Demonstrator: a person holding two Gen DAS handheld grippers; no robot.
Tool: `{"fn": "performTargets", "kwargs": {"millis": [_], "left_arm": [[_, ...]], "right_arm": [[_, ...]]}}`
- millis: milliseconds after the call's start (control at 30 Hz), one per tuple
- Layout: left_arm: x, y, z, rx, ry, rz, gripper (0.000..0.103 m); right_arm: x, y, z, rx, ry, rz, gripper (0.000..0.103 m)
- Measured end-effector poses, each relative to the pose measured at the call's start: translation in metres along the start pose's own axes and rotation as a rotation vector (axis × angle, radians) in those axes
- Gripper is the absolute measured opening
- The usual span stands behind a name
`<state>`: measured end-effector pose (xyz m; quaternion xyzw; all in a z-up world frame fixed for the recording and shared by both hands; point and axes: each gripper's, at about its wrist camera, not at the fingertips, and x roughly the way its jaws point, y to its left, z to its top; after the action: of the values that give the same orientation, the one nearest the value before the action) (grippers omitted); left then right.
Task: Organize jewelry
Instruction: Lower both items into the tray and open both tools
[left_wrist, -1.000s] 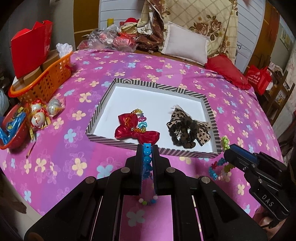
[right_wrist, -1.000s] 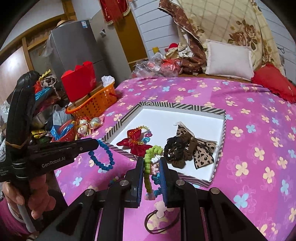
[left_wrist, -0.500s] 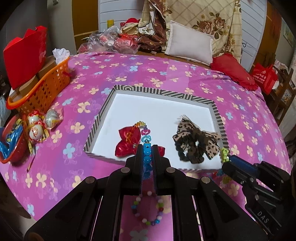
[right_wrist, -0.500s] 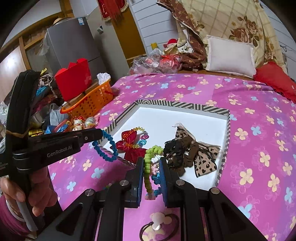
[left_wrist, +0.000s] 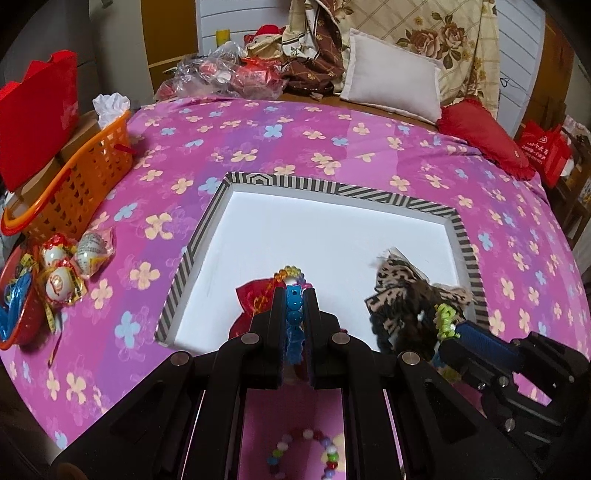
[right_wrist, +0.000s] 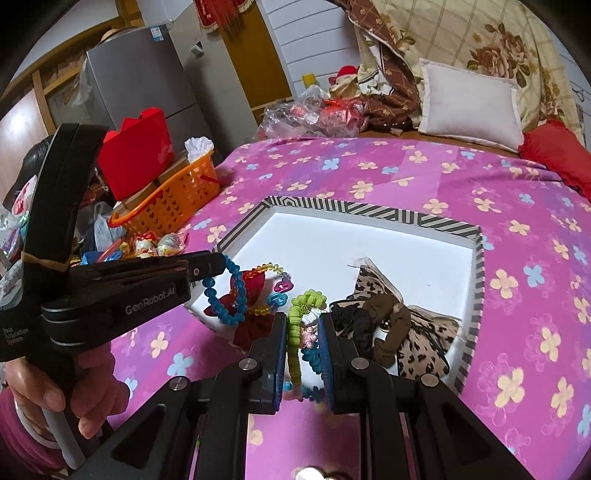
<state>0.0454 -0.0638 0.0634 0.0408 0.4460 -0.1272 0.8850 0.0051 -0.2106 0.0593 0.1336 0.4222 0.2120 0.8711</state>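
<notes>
A white tray with a striped rim (left_wrist: 325, 186) (right_wrist: 369, 210) lies on the pink flowered cloth. It holds a red bow with a bead bracelet (left_wrist: 255, 299) (right_wrist: 251, 284) and a leopard-print scrunchie (left_wrist: 402, 288) (right_wrist: 391, 325). My left gripper (left_wrist: 294, 299) (right_wrist: 221, 264) is shut on a blue bead bracelet (left_wrist: 294, 314) (right_wrist: 227, 295), held over the tray's near left part. My right gripper (right_wrist: 303, 321) (left_wrist: 448, 328) is shut on a green, pink and blue hair-tie bundle (right_wrist: 304, 325) (left_wrist: 445, 317) above the tray's near edge by the scrunchie.
A multicoloured bead bracelet (left_wrist: 301, 452) lies on the cloth below the left gripper. An orange basket (left_wrist: 70, 184) with a red box (left_wrist: 33, 114) and wrapped eggs (left_wrist: 59, 273) stand at the left. Pillows (left_wrist: 391, 88) and clutter sit at the back.
Both grippers have moved forward and up with their loads, from over the cloth in front of the tray to over the tray's near edge.
</notes>
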Motion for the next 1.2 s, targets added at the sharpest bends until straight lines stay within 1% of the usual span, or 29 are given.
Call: {"fn": "performTargets", "kwargs": {"millis": [200, 467, 633, 867, 933, 1000, 1033, 1133, 1200], "left_arm": [[0.022, 0.005, 0.008, -0.021, 0.023, -0.001, 0.007], [0.052, 0.013, 0.008, -0.044, 0.068, 0.02, 0.007], [0.068, 0.018, 0.005, -0.051, 0.094, 0.039, 0.007], [0.08, 0.026, 0.001, -0.068, 0.114, 0.054, 0.007], [0.08, 0.027, 0.0, -0.075, 0.114, 0.056, 0.007], [0.078, 0.028, -0.001, -0.082, 0.112, 0.052, 0.007], [0.077, 0.029, -0.001, -0.086, 0.112, 0.046, 0.007], [0.073, 0.029, -0.002, -0.089, 0.114, 0.044, 0.01], [0.069, 0.029, -0.004, -0.088, 0.111, 0.042, 0.015]], "right_arm": [[0.023, -0.003, 0.004, 0.007, 0.029, 0.008, 0.016], [0.053, -0.008, 0.011, 0.008, 0.065, -0.002, 0.016], [0.073, -0.013, 0.008, 0.019, 0.106, -0.009, 0.016], [0.088, -0.018, -0.001, 0.034, 0.143, -0.007, 0.016], [0.086, -0.016, -0.002, 0.02, 0.14, -0.014, 0.02], [0.084, -0.014, -0.003, 0.011, 0.135, -0.016, 0.038], [0.081, -0.013, -0.004, 0.009, 0.13, -0.016, 0.04], [0.072, -0.01, -0.007, 0.006, 0.115, -0.015, 0.04], [0.065, -0.009, -0.009, 0.008, 0.104, -0.012, 0.04]]}}
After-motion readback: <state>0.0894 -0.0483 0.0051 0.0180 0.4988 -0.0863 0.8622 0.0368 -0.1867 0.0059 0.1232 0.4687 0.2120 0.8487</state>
